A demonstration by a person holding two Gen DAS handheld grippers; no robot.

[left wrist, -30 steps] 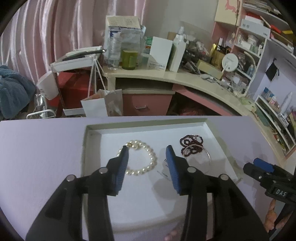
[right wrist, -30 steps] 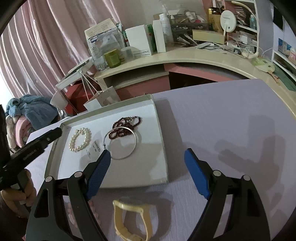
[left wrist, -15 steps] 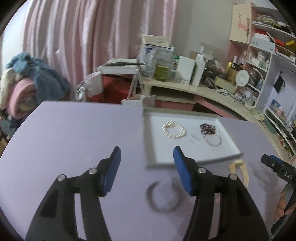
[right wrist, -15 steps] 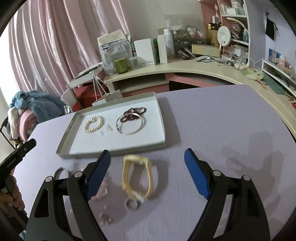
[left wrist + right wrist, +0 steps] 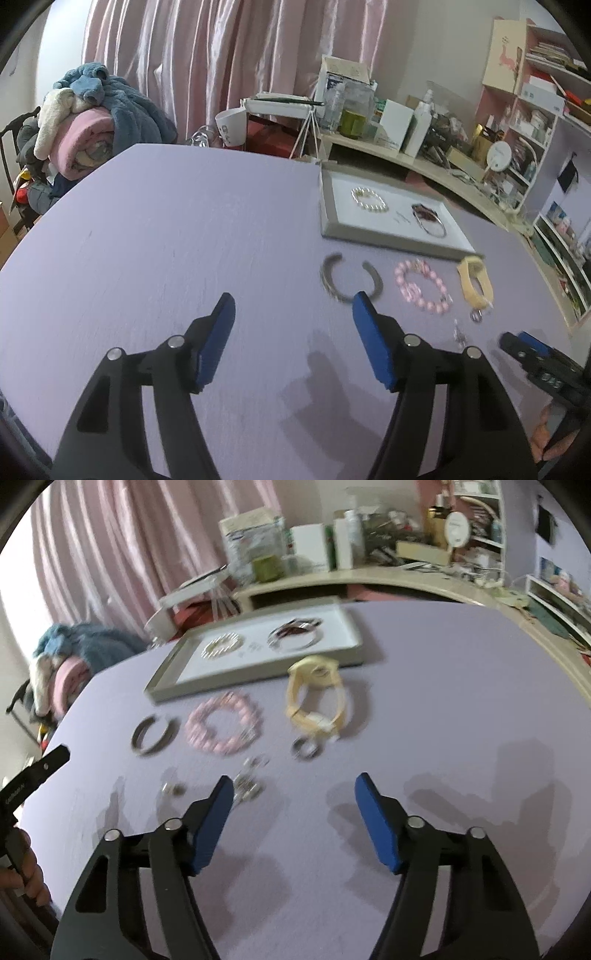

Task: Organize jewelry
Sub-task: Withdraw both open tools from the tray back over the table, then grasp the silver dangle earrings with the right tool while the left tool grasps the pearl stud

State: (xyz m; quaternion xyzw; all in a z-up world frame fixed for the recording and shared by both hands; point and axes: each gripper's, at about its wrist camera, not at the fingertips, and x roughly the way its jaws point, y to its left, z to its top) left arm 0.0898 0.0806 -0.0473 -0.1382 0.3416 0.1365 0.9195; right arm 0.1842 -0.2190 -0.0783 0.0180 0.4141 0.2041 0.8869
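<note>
The lilac table top (image 5: 155,236) lies bare across its whole left half, giving open passage there. On the right half, the shallow grey tray with a white floor (image 5: 334,232) blocks the far side. Just before it runs a row: open grey metal cuff bangle (image 5: 349,278), pink bead bracelet (image 5: 423,286), cream strap watch (image 5: 474,282), with small silver pieces (image 5: 247,782) scattered nearer.

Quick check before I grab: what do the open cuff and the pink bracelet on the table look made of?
Open cuff: probably metal, a dull grey band holding a rigid C-shape with a gap; blur hides the finish. Pink bracelet: round glossy beads, pale pink with highlights, so glass, stone or plastic; I cannot tell which.
</note>
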